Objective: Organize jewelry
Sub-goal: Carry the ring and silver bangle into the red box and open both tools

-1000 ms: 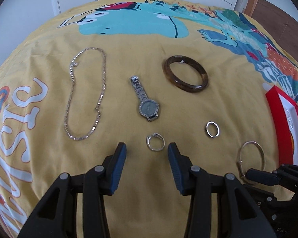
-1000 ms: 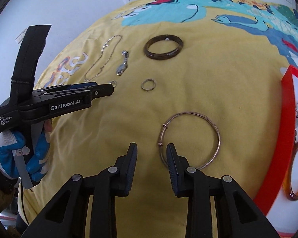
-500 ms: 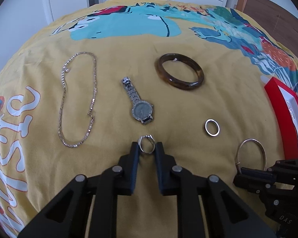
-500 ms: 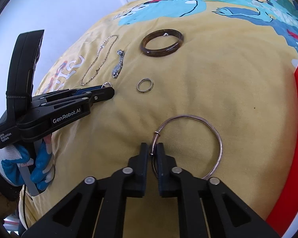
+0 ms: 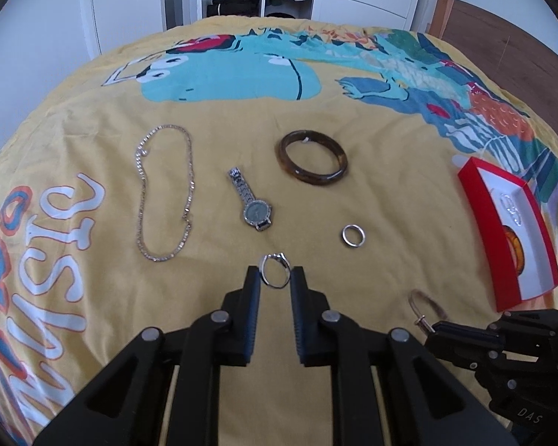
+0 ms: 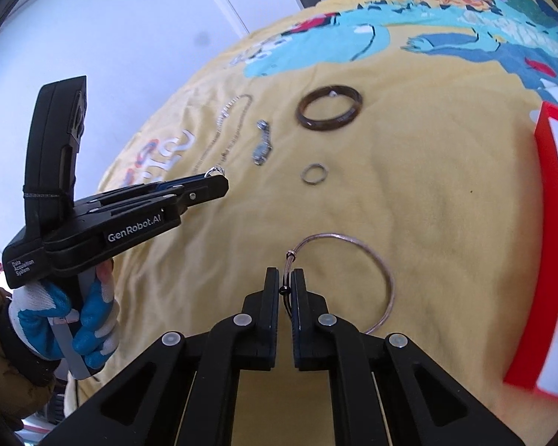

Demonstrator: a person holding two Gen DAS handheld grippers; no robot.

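Yellow printed bedspread (image 5: pixel 390 200); on it a chain necklace (image 5: pixel 165 193), watch (image 5: pixel 252 204), brown bangle (image 5: pixel 312 157), ring (image 5: pixel 353 235), red tray (image 5: pixel 483 223).

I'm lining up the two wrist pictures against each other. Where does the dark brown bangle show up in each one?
Left wrist view: the dark brown bangle lies flat on the yellow bedspread, just above centre, up and right of the watch.
Right wrist view: the bangle sits in the upper middle, right of the watch.
Shared landmark: the plain small ring, lying nearer the camera than the bangle in both.
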